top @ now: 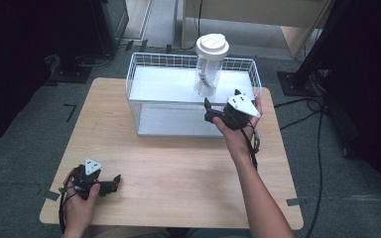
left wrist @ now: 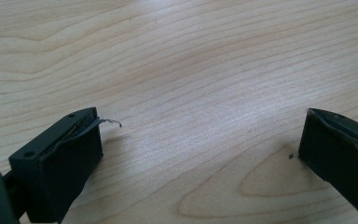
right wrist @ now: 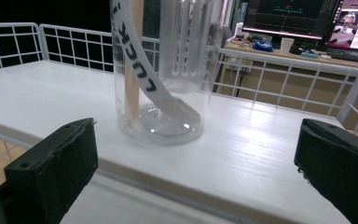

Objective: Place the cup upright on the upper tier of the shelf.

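right gripper jaws apart, facing jar | clear plastic looks light, slippery; you grip mid-body | left gripper jaws apart

Black letters run along a white strip inside the clear jar at upper centre of the right gripper view; "LOCK" seems to be readable, seen reversed. Text on the monitors at upper right is too small to read.
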### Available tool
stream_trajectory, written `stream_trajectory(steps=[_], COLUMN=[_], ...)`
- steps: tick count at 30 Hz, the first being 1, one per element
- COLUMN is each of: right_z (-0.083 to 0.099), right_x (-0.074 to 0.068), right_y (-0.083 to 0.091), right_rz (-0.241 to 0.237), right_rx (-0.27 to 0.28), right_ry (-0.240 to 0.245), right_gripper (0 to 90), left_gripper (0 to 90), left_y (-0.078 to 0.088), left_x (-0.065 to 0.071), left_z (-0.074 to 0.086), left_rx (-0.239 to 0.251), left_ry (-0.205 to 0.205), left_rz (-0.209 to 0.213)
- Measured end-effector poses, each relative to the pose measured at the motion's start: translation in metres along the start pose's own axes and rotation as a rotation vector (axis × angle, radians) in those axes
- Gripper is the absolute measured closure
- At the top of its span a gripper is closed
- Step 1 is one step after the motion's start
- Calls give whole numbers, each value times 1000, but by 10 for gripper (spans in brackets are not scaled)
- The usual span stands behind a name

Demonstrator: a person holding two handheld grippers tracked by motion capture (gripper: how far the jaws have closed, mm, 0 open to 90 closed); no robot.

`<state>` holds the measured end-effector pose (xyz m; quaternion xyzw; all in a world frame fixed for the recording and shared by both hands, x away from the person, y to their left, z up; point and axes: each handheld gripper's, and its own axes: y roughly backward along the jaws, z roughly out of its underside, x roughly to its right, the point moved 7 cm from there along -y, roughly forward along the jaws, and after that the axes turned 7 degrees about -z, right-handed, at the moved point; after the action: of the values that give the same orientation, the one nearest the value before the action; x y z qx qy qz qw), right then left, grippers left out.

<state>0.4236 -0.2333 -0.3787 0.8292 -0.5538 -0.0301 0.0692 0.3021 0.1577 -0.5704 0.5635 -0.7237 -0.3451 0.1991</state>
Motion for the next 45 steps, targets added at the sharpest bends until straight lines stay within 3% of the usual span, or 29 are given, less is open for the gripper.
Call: stream_trajectory(steps=[22, 45], right_z=[56, 102], right_x=[9, 42], right_y=[67, 125], right_rz=[-24, 41], right_rx=[-42, -108], right_ry=[3, -18], right_gripper=[0, 0], left_gripper=[0, 0], left_y=[0, 0], left_x=[0, 0], left_z=[0, 0], left_rx=[1, -1], left_ry=[0, -1], left_rz=[0, 0])
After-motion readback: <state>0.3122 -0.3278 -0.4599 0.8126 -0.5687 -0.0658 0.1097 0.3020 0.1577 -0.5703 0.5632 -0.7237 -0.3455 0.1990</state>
